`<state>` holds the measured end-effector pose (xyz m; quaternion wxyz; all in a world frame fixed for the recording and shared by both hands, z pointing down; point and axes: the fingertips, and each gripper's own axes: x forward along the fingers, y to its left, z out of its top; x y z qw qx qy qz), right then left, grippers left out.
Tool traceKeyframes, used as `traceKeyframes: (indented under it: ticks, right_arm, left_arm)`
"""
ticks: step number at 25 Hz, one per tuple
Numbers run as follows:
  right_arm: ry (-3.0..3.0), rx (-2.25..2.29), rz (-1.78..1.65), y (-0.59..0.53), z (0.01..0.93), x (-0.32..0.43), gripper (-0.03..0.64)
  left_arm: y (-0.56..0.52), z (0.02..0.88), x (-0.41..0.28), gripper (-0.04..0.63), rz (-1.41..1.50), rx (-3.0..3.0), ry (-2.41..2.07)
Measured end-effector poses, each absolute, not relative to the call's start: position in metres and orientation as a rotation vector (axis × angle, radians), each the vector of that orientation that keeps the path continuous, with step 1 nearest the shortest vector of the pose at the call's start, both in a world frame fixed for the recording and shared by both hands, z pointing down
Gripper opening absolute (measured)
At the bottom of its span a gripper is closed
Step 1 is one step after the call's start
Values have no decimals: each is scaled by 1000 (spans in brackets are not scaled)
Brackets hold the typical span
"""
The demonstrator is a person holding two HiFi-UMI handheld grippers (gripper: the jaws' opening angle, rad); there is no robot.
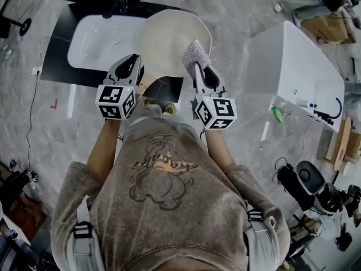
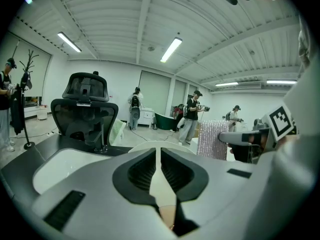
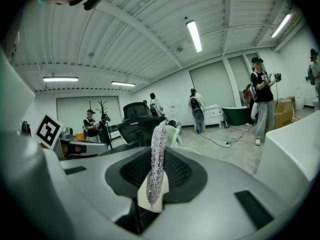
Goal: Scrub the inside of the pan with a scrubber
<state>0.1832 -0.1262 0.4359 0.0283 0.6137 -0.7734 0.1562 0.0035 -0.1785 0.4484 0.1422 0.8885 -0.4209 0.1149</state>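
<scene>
Left tongs: pressed together on the pan rim, upper centre.
Right tongs: pinching the scrubber.
Technique: steady the pan, lay scrubber flat inside, rub circles.

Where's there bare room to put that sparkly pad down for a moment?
The white basin, left of the pan, lies bare, as does most of the white counter on the right. That counter's near edge is crowded with a green item and black fittings. In front of the person, the pan fills the space.

Black table bearing a white basin.
</scene>
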Motion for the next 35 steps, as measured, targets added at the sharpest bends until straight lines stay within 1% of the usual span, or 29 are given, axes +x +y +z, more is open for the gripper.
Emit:
traceKeyframes:
  ticks: [7,10,13,14,16,24,28,33,35]
  right_arm:
    - [-2384,1875,495,-143,439,174,84]
    - [-2389,1865,491,-151,440,170,84]
    - [-2393,1856,487,-157,442,168,84]
    - [-2394,1853,487,-158,443,168,84]
    - [-2396,1847,489,-161,444,167,84]
    - [-2394,1811,501,-169,452,161,84]
    - [-2390,1797,513,-171,457,160,84]
    - [-2400,1747,532,-176,464,157,84]
    - [-2403,1704,540,-178,471,154,84]
  left_arm:
    - [-180,462,11,37,367,2547,-1087]
    - [-183,468,14,195,380,2542,-1058]
    - [-185,479,17,290,442,2520,-1036]
    - [-184,485,18,310,474,2508,-1025]
    - [-179,498,20,322,543,2484,-991]
    - [-148,557,21,322,806,2360,-812]
    - [-131,578,26,321,892,2302,-706]
    - [-123,591,26,320,965,2266,-685]
    - [-122,594,27,307,971,2256,-673]
